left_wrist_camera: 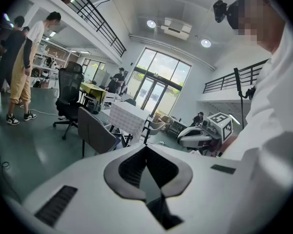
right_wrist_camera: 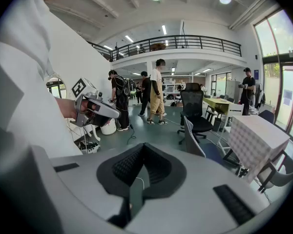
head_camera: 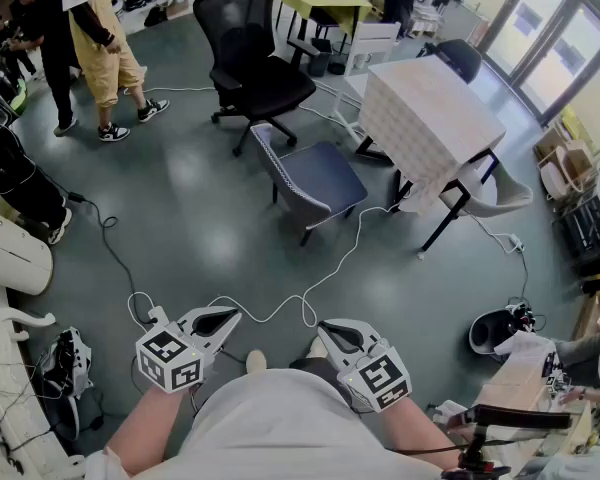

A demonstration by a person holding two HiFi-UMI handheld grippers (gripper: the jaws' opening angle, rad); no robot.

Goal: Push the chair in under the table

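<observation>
Head view: high, looking steeply down; chair [head_camera: 315, 180] and desk [head_camera: 435, 118] well ahead. Both gripper views: low, facing forward, sharing that chair and desk, apparently from similar range.

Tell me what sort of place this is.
Probably an open-plan workshop or lab in a tall hall: a black office chair and cloth-covered table on a grey floor, white cables trailing across it, and a railed mezzanine overhead.
</observation>
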